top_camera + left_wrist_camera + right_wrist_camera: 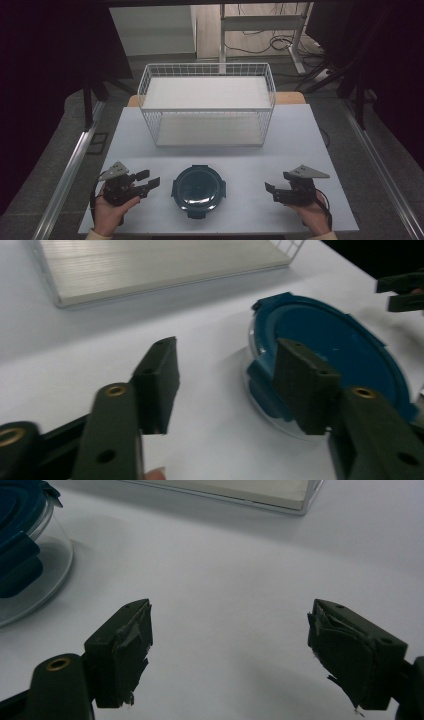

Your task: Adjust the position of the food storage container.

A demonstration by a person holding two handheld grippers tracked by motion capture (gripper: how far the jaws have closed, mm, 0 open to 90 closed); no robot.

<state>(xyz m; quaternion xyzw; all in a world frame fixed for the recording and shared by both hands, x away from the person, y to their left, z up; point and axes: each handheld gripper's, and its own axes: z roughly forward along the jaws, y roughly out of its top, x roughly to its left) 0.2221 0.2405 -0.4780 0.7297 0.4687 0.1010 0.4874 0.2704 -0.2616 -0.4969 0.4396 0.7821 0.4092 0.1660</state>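
Note:
A round clear container with a dark blue clip lid (199,189) sits near the front middle of the white table (300,140). My left gripper (151,178) is just left of it, held in a hand and pointing toward it. In the left gripper view its jaws (227,357) stand apart with nothing between them, and the container (330,340) lies just beyond the right jaw. My right gripper (270,192) is held to the right of the container. Its jaws (230,617) stand open over bare table, with the container (20,540) at far left.
A white wire basket (206,66) with two shelf levels stands at the back middle of the table, its open side facing me. Its lower board (150,265) lies ahead of the left gripper. Dark curtains and metal rails flank the table.

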